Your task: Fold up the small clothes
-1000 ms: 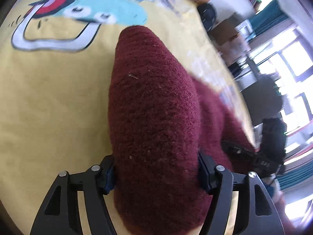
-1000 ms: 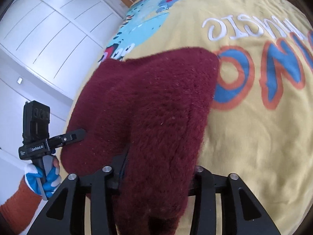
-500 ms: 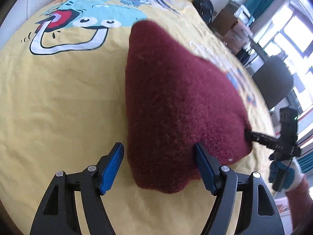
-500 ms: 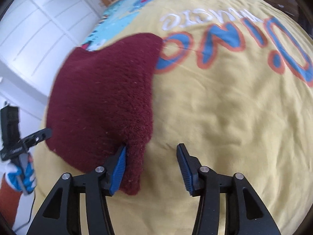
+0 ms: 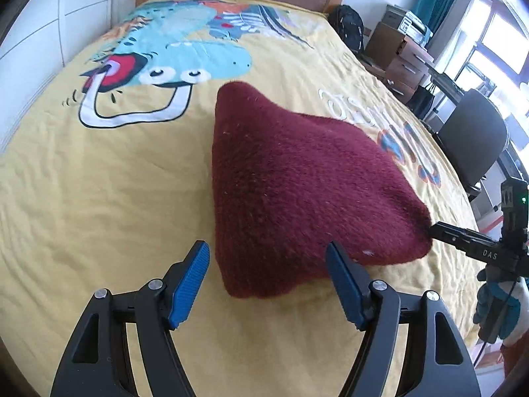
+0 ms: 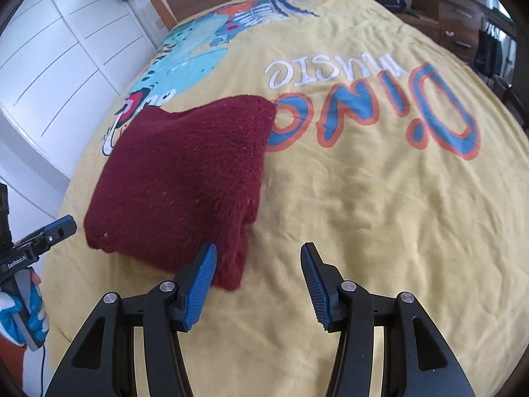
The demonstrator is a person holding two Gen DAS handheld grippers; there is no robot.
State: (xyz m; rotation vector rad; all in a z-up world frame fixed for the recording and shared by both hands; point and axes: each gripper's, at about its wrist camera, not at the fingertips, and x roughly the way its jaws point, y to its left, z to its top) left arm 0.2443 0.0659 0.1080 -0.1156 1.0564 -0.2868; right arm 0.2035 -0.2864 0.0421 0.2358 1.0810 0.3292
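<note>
both tools have let go within the last second: the left tool (image 5: pixel 267 278) and right tool (image 6: pixel 259 279) now hang spread wide and empty, pulled back from the fluffy dark-red folded garment (image 6: pixel 185 178), which a second ago they each pinched. it lies as a thick packet on the yellow dinosaur-print bedspread (image 6: pixel 380 198), near the bed's foot edge, so this fold looks finished. a dark office chair (image 5: pixel 472 139) and wooden drawers (image 5: pixel 403 66) stand off beside the bed; nothing blocks the bundle.
</note>
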